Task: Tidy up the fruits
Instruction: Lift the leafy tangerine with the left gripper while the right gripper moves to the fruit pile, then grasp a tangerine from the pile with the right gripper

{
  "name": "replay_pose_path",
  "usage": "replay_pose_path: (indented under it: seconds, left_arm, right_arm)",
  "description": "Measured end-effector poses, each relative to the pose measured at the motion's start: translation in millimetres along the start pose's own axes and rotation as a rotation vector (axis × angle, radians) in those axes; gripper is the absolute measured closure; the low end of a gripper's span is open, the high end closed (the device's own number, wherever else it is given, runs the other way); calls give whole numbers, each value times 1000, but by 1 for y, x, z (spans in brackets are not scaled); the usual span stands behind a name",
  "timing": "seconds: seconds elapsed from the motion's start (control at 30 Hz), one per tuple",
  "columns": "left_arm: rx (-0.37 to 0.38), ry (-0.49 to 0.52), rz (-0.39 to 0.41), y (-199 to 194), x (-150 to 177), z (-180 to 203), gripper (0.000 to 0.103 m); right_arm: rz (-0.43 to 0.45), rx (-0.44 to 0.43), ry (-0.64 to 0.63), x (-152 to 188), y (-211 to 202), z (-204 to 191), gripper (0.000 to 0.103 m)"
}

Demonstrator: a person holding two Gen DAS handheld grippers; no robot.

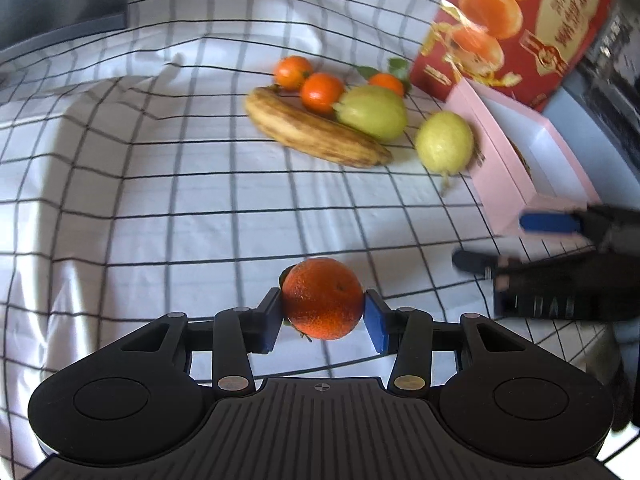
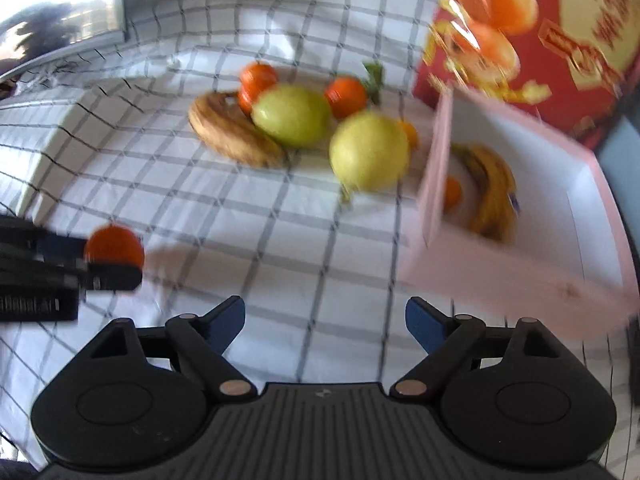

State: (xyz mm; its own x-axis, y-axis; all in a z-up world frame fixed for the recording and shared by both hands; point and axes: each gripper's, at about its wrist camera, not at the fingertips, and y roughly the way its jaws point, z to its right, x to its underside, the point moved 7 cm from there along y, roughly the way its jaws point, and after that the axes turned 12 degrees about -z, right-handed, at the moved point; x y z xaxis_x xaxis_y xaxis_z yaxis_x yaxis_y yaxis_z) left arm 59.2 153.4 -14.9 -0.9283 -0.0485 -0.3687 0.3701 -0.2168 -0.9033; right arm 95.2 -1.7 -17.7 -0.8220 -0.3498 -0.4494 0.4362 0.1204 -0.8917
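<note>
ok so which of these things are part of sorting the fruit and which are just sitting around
Part of the job:
- orange clamped in the left gripper
- right gripper, open and empty
- pink box holding bananas
- loose banana, two pears, small oranges on the cloth

Just lying about:
- red carton printed with oranges
- checked tablecloth

Left black two-finger claw (image 1: pixel 323 322) with blue pads: angled down, pads clamped on both sides of a round orange tangerine (image 1: pixel 322 298), lifted off the surface. Right black claw (image 2: pixel 325 322), same build: angled down, jaws spread wide, nothing between the pads.
</note>
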Motion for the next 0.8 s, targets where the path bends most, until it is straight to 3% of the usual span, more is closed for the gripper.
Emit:
replay_pose_path:
  seconds: [0.23,0.3,0.37,0.47,0.57,0.8]
  left_arm:
    - [18,-108,38,-14,-1,-36,54]
    - [22,-119,37,-15,-1,-41,54]
    - [28,-124,33,-13,-2,-43,54]
    - [36,-122,25,-11,0,-44,54]
    - [45,-121,16,-11,3,-47,54]
    - [53,-126,17,-13,3,-54,54]
  right_arm:
    - [87,-19,-54,-88,-14,0,16]
    - [89,-23,-30,-115,-10,7,16]
    - [81,-16,7,-139,2,15,27]
    - [46,-23,88,-172,29,27,29]
    - [29,-25,145,-189,50,29,30]
    - [-7,-88,74,-214,84,-12,30]
